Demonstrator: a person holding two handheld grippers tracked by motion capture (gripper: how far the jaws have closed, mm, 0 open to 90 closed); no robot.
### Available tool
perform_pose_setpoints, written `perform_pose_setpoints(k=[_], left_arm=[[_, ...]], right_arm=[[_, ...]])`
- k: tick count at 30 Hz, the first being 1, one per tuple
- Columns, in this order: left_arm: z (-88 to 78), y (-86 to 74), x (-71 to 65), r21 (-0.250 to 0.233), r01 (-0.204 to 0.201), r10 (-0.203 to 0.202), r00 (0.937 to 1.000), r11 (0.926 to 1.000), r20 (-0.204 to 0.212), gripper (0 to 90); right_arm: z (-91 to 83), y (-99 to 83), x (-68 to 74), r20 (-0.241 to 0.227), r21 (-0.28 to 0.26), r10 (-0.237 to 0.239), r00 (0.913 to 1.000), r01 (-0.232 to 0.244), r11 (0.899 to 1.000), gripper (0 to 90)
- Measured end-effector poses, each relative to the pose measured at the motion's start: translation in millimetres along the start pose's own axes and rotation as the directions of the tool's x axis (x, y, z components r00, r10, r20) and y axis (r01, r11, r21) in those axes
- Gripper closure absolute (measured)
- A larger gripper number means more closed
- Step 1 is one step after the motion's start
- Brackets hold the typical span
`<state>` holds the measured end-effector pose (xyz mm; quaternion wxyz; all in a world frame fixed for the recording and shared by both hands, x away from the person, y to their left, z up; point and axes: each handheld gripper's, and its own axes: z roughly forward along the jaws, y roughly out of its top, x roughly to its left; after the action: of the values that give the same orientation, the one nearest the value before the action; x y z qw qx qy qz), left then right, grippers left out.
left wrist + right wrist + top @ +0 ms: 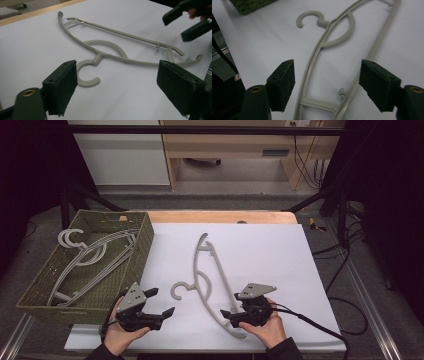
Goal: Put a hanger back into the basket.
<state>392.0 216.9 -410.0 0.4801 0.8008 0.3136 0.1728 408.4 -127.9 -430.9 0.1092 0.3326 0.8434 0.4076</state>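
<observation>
One grey hanger (pixel 207 282) lies flat on the white sheet (pixel 270 250) covering the desk (pixel 220 216), hook toward the green basket (pixel 142 247). The basket stands at the desk's left edge and holds further hangers (pixel 92 257). The right tool (pixel 235 314) straddles the hanger's near end, jaws apart, not clamped. The left tool (pixel 161 302) hovers just beside the hook, jaws also apart. Judged progress: several hangers stowed; this one remains ungrasped.

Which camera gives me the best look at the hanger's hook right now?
The left gripper view: the hook lies close, whole and sharp between the open jaws. The right gripper view shows it whole but farther off near the top edge. The high view shows it small.
</observation>
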Motion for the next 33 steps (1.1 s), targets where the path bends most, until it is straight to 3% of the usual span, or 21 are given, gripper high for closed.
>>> perform_pose_setpoints(k=[8,14,15,20,22,24,27,28,33], left_arm=[[-3.8,0.5,7.6,-0.009,0.025,-0.025,0.9995,0.9997,-0.021,9.6],[-5.2,-0.4,12.3,-0.006,0.041,-0.041,0.9986,0.9991,-0.035,10.0],[-5.0,-0.6,12.7,-0.004,0.043,-0.043,0.9984,0.9991,-0.037,10.1],[-5.1,-1.3,14.0,-0.003,0.048,-0.048,0.9979,0.9988,-0.043,10.5],[-5.0,-1.7,14.7,-0.003,0.05,-0.05,0.9978,0.9988,-0.045,10.6],[-4.6,-1.9,14.6,0.0,0.049,-0.049,0.9978,0.9988,-0.044,10.9],[-4.4,-1.8,13.3,0.001,0.044,-0.044,0.9982,0.999,-0.04,10.9],[-4.3,-1.8,13.0,0.001,0.043,-0.043,0.9983,0.9991,-0.04,10.9],[-4.0,-2.4,13.0,0.008,0.047,-0.047,0.9982,0.9989,-0.037,10.9]], right_arm=[[30.3,-8.6,11.7,-0.049,0.087,0.024,0.9985,-0.02,0.996,49.4],[40.1,-13.5,14.0,-0.048,0.131,0.005,0.9988,0.001,0.991,57.2],[41.3,-13.7,15.5,-0.045,0.137,0.006,0.9989,0.0,0.991,58.2],[48.2,-14.0,24.7,-0.006,0.183,-0.076,0.9971,0.076,0.98,64.7],[48.2,-13.0,24.5,-0.003,0.189,-0.047,0.9989,0.047,0.981,68.6],[47.4,-13.0,23.2,-0.001,0.194,-0.061,0.9981,0.06,0.979,76.2],[45.9,-11.4,21.3,0.011,0.219,-0.039,0.9992,0.036,0.975,77.4],[44.9,-11.4,19.5,0.003,0.225,-0.051,0.9987,0.049,0.973,77.8],[36.1,-13.5,9.0,0.065,0.265,-0.04,0.9971,0.021,0.964,81.0]])
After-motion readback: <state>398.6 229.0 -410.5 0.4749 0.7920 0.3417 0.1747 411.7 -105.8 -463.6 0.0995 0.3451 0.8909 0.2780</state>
